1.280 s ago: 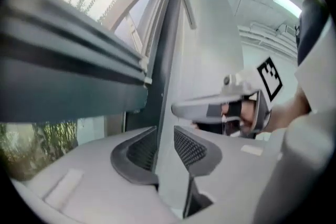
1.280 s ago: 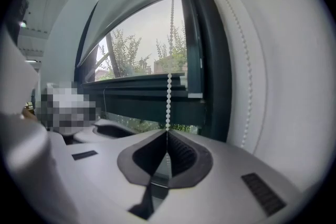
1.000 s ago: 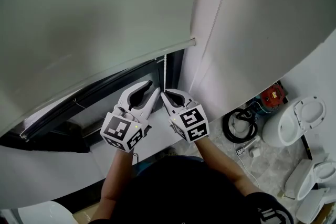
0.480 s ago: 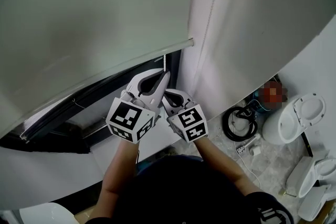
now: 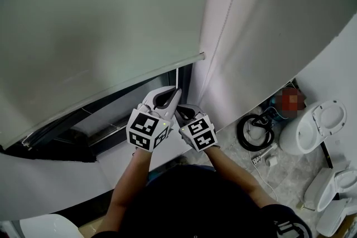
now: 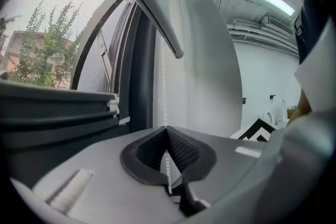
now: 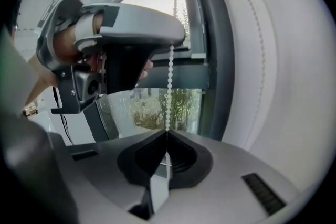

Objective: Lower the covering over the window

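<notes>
Both tools sit lower in the head view than a second ago, and the left tool, whose jaws stood apart then, has crossed in above the right one. Roller blind: plain pale grey sheet, filling the upper left, most of the way down the window; its bottom rail slopes across the view, with a dark strip of window frame uncovered beneath it. Trees show through the glass in the left gripper view. Bead chain: thin white beaded line, hanging straight down just past the rail's right end, close beside the frame's right upright. Left tool: jaws pinched together on the chain, which runs on down between the pads. Right tool, just below and beside the left: jaws likewise closed on the same chain, which comes down to it from the left tool's tips. Right tool's tip in its own view. Right of the chain, a white wall carries a second beaded run. Far right, floor holds a coiled black cable and white toilets, well apart from both tools.
</notes>
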Tool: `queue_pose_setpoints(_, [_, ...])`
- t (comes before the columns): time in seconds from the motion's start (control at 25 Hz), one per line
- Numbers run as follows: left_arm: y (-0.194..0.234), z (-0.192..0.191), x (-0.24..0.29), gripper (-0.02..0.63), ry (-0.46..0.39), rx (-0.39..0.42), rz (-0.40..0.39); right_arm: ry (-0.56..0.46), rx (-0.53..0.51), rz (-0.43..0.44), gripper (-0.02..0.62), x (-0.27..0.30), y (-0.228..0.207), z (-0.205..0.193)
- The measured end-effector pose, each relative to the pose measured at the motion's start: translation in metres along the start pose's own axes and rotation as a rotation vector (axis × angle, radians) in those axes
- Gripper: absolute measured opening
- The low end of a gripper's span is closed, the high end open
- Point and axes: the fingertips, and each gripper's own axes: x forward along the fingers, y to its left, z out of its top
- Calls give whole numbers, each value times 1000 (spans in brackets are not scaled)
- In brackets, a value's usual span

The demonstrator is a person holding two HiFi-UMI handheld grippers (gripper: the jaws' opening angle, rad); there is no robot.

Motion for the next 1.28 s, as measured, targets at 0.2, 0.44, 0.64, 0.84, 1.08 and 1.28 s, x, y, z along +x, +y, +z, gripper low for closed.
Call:
queue_pose_setpoints(0.2, [-1, -40, 7, 11, 85, -33, -6, 97, 2, 5, 14, 10, 0, -38])
queue_pose_setpoints(0.44, [-2, -93, 14, 11, 197, -84, -19, 219, 21, 25, 14, 20, 2, -87])
queue_pose_setpoints(0.64, [-3, -131, 15, 11, 272, -124, -27, 309, 25, 43, 14, 25, 7, -121])
queue_pose_setpoints(0.84, [1, -161, 17, 11, 330, -179, -26, 367, 14, 56, 14, 28, 6, -145])
queue_pose_setpoints(1.08, [7, -168, 21, 11, 332, -206, -15, 364, -22, 64, 14, 32, 4, -148])
queue_pose_setpoints(1.28, [7, -168, 24, 11, 327, -203, -12, 378, -12, 61, 14, 29, 3, -147])
